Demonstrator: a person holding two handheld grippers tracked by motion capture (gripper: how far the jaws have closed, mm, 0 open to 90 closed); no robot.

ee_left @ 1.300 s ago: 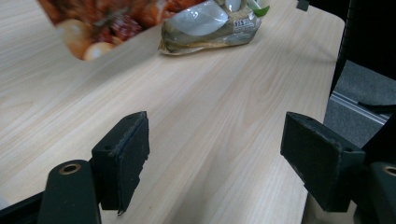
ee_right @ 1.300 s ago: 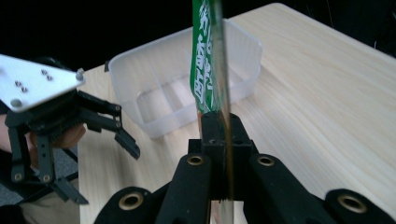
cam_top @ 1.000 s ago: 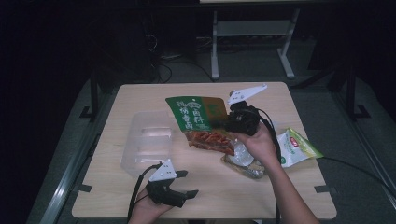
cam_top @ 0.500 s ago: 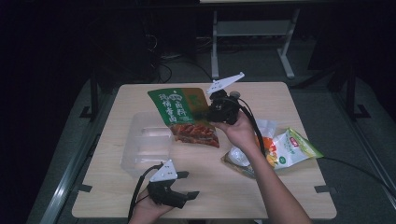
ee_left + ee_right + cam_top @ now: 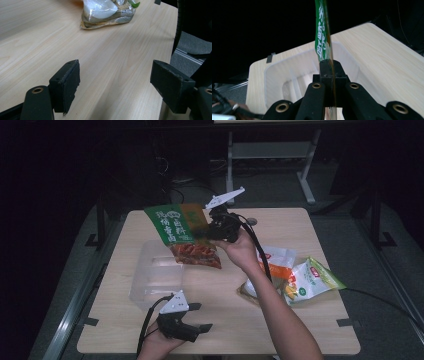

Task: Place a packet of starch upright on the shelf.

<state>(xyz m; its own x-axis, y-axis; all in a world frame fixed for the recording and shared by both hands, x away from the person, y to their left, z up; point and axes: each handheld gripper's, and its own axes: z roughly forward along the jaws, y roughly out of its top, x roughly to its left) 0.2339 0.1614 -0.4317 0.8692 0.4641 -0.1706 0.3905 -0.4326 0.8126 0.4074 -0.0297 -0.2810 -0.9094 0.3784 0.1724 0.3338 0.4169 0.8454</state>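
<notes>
A green snack bag (image 5: 181, 235) with red-orange contents hangs in the air over the table's back middle. My right gripper (image 5: 206, 231) is shut on its edge, and in the right gripper view the bag's green edge (image 5: 322, 37) rises from between the closed pads. Below and to the left of the bag lies a clear plastic tray (image 5: 156, 274), whose pale wall (image 5: 287, 65) shows in the right gripper view beneath the jaws. My left gripper (image 5: 200, 327) rests near the table's front edge, open, its pads (image 5: 66, 82) wide apart over bare wood.
Several other snack bags lie at the right of the table: a clear one with pale contents (image 5: 252, 290) (image 5: 107, 12), a white and orange one (image 5: 277, 262) and a green one (image 5: 315, 280). The wooden tabletop (image 5: 220, 320) is bare at the front.
My right gripper has carried the green bag leftward and a little up, from above the pile of bags at the right to above the tray's far end. The left gripper has stayed put.
</notes>
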